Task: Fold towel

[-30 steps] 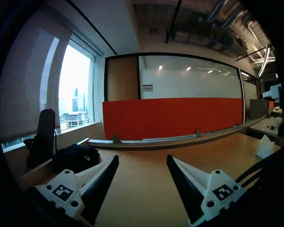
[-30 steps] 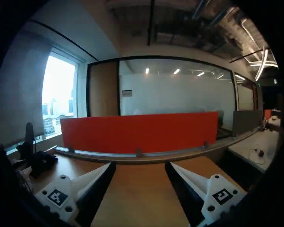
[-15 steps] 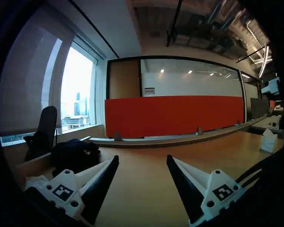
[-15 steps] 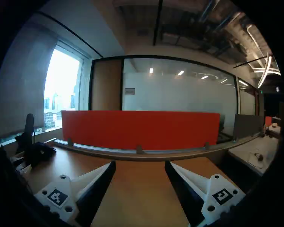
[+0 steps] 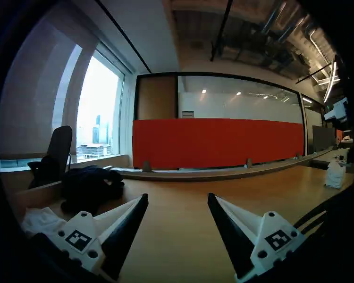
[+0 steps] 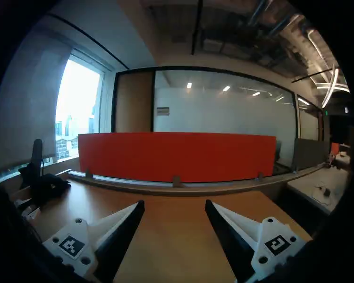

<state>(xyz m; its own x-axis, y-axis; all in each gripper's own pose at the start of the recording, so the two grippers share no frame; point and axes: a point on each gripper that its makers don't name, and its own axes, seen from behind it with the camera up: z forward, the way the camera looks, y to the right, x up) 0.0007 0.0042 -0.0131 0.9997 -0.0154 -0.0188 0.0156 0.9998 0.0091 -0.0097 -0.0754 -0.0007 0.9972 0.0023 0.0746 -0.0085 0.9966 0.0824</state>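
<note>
Since white towel (image 5: 37, 220) lies lower left, beside my left gripper (image 5: 177, 195), that one's nearer than right gripper (image 6: 173, 203); both sets of fingers spread, empty.

The partition (image 5: 217, 143) is orange-red, the desk (image 5: 177, 221) tan, the towel (image 5: 39, 220) white.

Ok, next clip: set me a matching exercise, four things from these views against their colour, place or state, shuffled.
Things:
1. divider panel
2. bundle of fabric
3. crumpled cloth
4. left gripper

Descriptions:
A. white, at the near left of the desk
B. open, holding nothing
C. orange, upright along the desk's far edge
D. dark, lying on the desk's left side

Pairs: 1-C, 2-D, 3-A, 4-B
</note>
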